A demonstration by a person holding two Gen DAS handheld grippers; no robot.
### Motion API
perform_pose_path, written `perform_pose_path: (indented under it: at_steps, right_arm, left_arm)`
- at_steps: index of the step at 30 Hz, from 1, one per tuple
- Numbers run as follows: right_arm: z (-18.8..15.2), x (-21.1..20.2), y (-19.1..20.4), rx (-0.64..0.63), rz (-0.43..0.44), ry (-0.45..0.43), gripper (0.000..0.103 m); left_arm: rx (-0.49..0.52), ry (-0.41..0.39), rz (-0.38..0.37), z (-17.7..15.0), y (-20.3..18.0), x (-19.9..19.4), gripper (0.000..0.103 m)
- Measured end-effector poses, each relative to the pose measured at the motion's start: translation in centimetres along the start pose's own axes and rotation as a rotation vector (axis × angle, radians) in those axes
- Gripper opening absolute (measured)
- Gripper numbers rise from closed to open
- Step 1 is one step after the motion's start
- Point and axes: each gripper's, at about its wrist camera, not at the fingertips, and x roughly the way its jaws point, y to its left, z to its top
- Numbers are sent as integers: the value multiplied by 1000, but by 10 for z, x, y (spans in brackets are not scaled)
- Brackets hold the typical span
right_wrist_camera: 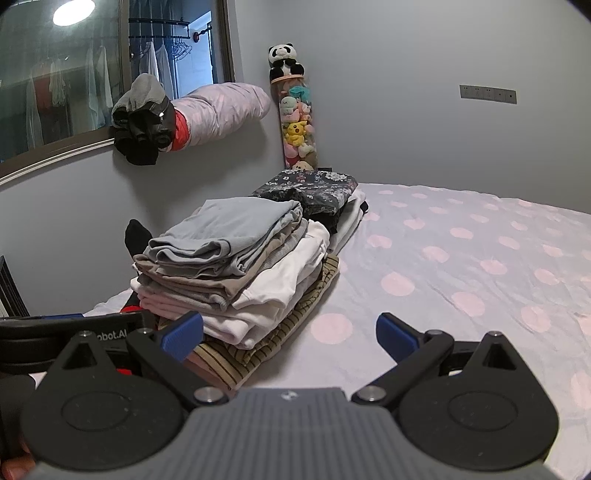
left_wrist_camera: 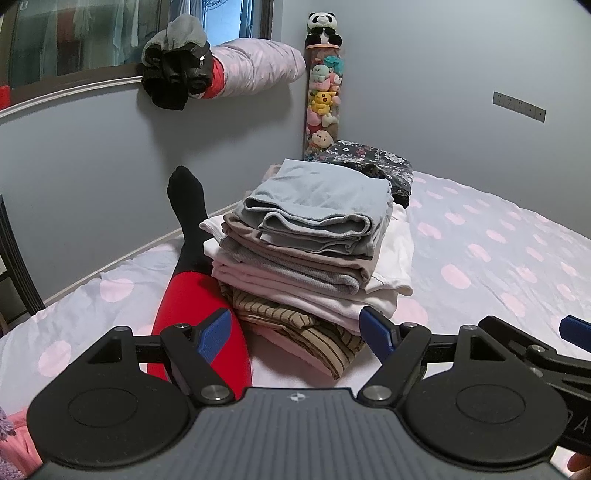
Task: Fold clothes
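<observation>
Pale grey walls and a bed (right_wrist_camera: pixel 461 258) under a lilac sheet with pink dots fill both views, and on that sheet, centre frame, sits the stack of folded clothes (left_wrist_camera: pixel 306 254): a light blue piece on top, then taupe, grey, pink and white layers, with an olive striped garment at the bottom. About seven layers can be counted, though the exact number is hard to tell where edges merge. Behind it, toward the corner, lies a second, lower pile topped by a dark floral garment (right_wrist_camera: pixel 310 188). The left gripper (left_wrist_camera: pixel 295 334) hangs just before the stack with its jaws spread wide and holding nothing; the right gripper (right_wrist_camera: pixel 290 332) does likewise, released, its left blue pad near the stack's lower layers. Both being empty beside a finished stack, the folding of one piece seems done, and the next move probably calls for fetching another unfolded garment; none shows on the open sheet at right. A person's leg (left_wrist_camera: pixel 195 295), in red with a black sock, lies left of the stack. Upper centre stands one clear tube of plush toys (left_wrist_camera: pixel 325 107) with one panda (left_wrist_camera: pixel 324 27) on top.
</observation>
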Motion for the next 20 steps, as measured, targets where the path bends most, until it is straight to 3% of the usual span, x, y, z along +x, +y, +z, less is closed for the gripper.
perform_pose_path:
  at_steps: [20]
  right_arm:
    - [1, -3, -1, 25, 12, 5, 101]
  left_arm:
    - [7, -7, 14, 3, -2, -3, 90]
